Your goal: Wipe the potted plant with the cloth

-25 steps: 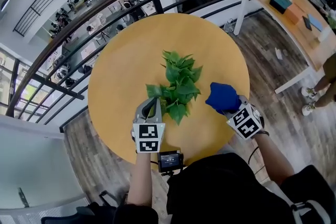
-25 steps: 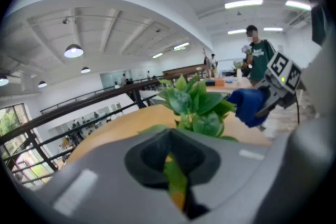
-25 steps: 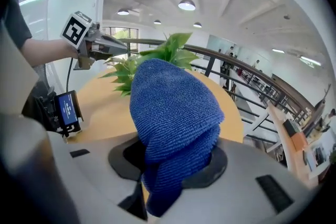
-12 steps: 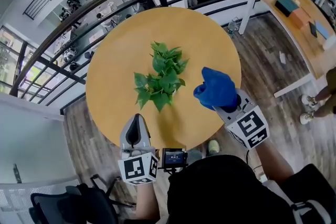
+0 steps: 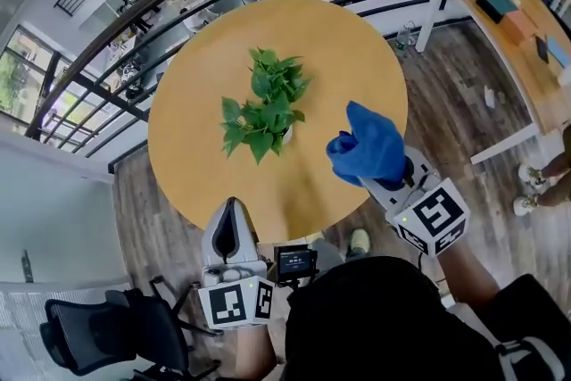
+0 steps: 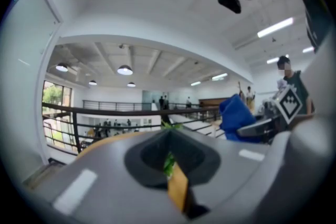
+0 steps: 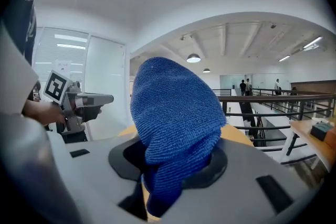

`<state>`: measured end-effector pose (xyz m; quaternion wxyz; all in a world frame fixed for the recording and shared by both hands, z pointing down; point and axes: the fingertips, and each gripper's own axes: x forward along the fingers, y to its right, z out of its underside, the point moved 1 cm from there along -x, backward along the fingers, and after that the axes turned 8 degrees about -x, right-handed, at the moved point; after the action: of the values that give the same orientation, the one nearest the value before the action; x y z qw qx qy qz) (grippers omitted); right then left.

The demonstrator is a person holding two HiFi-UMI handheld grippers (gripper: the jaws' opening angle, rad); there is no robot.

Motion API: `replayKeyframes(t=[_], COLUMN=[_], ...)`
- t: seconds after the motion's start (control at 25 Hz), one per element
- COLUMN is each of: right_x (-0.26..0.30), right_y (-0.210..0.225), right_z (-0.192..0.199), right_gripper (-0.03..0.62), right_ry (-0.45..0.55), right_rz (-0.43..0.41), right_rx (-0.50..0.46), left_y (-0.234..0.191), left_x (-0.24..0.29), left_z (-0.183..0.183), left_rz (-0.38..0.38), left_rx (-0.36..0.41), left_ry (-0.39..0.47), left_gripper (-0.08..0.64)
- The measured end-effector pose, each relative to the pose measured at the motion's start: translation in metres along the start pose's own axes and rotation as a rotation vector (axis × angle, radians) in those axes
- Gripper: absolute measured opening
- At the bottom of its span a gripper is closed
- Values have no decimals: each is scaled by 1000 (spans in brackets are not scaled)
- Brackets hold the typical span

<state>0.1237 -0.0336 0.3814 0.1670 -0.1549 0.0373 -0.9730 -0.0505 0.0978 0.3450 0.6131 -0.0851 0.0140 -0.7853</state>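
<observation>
**Head view.** One round yellow wooden table [image 5: 357, 49] carried one green leafy potted plant [image 5: 261, 107] near its centre. The pot was largely hidden beneath the foliage. Two grippers were counted. The left gripper [image 5: 233, 208] hung at the table's near edge, well apart from the plant. The right gripper [image 5: 382, 178] held one crumpled blue cloth [image 5: 368, 143] over the table's right side, clear of the leaves.

**Left gripper view.** The jaws stood together with nothing between them. Only a sliver of green leaf showed past them.

**Right gripper view.** The jaws were clamped on the cloth, whose bulk hid the fingertips and the plant. The left gripper appeared at the left, partly cut off.
</observation>
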Motion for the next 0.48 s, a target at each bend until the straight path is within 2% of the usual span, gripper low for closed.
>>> replayKeyframes(t=[0.48], right_x=[-4], right_y=[-10], right_z=[6], right_gripper=[150], right_ry=[-11], right_rz=[-18], right_rx=[-12], left_y=[4], left_x=[-7], left_z=[-1], left_rz=[-8], left_rx=[-1], left_ry=[10], left_gripper=[2])
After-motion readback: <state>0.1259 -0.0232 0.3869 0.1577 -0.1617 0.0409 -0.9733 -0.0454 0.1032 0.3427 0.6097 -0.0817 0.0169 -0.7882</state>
